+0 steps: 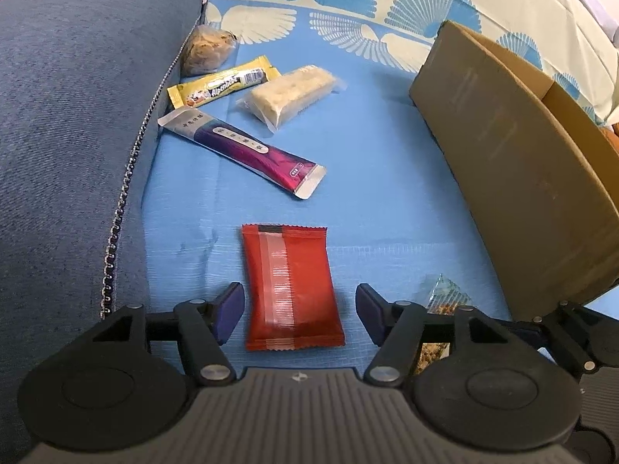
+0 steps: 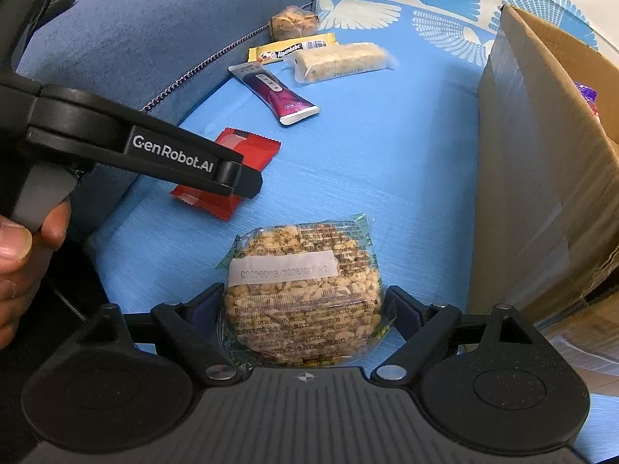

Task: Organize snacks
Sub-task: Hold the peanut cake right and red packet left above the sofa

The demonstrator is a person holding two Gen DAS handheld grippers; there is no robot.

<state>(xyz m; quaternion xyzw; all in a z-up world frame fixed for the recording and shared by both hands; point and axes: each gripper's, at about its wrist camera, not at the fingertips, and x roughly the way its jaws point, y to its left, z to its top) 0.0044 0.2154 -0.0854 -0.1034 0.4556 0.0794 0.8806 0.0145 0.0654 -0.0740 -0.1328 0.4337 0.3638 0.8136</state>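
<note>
A red snack packet [image 1: 290,290] lies flat on the light blue cloth between the fingers of my left gripper [image 1: 300,309]. That gripper is open, with a gap on each side of the packet. In the right wrist view a round puffed-grain cake [image 2: 301,294] in clear wrap lies on the cloth between the fingers of my right gripper [image 2: 305,305]. It stands open, pads close beside the wrapper's edges. The red packet [image 2: 255,147] also shows there, partly under one of the left gripper's fingers [image 2: 185,158]. A cardboard box [image 1: 522,154] stands open at the right.
Further back lie a purple stick pack [image 1: 243,147], a yellow bar [image 1: 224,83], a pale bar in clear wrap [image 1: 290,92] and a bag of brown snacks [image 1: 207,52]. The dark blue sofa arm [image 1: 77,116] rises on the left. A purple wrapper [image 2: 584,92] shows inside the box.
</note>
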